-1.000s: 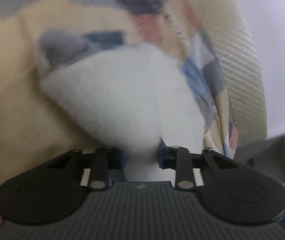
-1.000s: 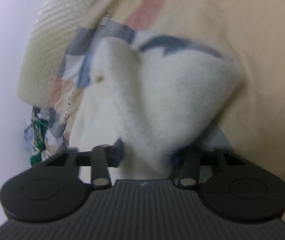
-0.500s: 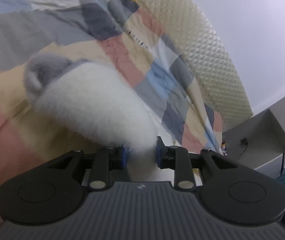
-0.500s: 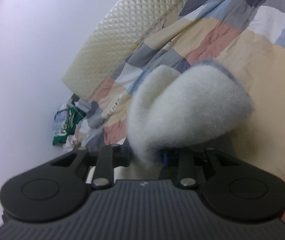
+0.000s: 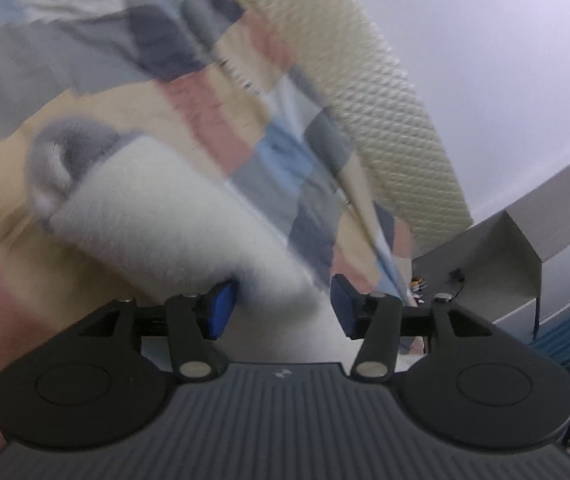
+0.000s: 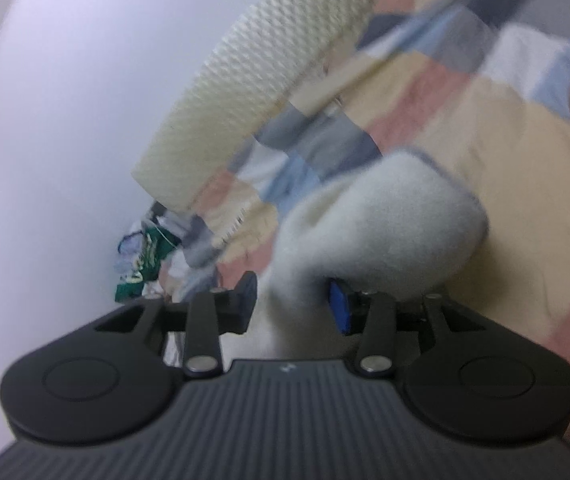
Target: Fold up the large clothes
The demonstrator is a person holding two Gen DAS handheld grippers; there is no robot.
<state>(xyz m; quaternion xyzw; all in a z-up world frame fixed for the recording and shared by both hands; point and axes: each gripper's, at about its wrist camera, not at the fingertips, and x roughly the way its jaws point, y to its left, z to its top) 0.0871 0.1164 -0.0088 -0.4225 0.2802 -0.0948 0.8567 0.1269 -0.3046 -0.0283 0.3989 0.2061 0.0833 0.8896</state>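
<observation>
Left wrist view: no container is visible. The left gripper [image 5: 281,310] points slightly downward over a checked bedspread [image 5: 213,128]. Its jaws have just been opening and now stand apart. A white fleece garment [image 5: 157,220] with a grey trimmed end lies between them; it touches the left blue pad [image 5: 221,308], while the right pad stands clear of it. A cream quilted headboard [image 5: 365,92] runs along the bed's far edge, and a grey desk [image 5: 497,256] stands beyond it.

Right wrist view: again no container. The right gripper [image 6: 293,306] points slightly downward, tilted. Its jaws have just been opening and stand apart, with the same white fleece garment [image 6: 381,232] bunched between them, against the blue pad [image 6: 339,308] but clear of the other. A heap of clothes [image 6: 145,260] lies beside the bed. The picture is blurred.
</observation>
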